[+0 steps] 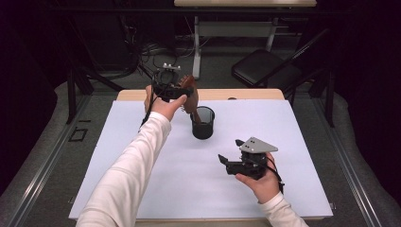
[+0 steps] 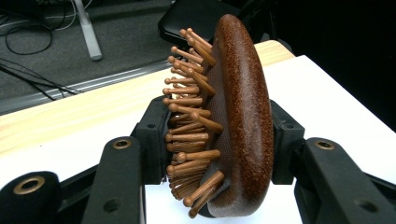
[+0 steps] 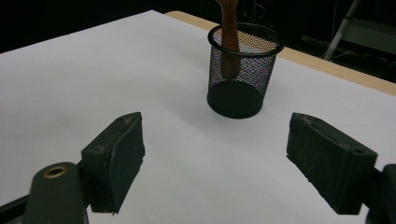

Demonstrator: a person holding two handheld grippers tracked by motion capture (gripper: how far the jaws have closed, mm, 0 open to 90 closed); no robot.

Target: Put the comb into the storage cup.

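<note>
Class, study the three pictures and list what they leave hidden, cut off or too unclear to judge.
- Hairbrush handle, left gripper view: cut off by the bottom edge.
- Brush head, right gripper view: cut off by the top edge; the handle enters the mesh cup.
- Whether the handle tip touches the cup's bottom: unclear through the mesh.
- Left hand-held gripper jaws, high view: hidden by the hand and gripper body.

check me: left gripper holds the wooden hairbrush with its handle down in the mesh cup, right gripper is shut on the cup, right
Not quite: the right gripper is open and apart from the mesh cup, as the right gripper view shows. The left gripper does hold the wooden hairbrush, handle in the cup.
</note>
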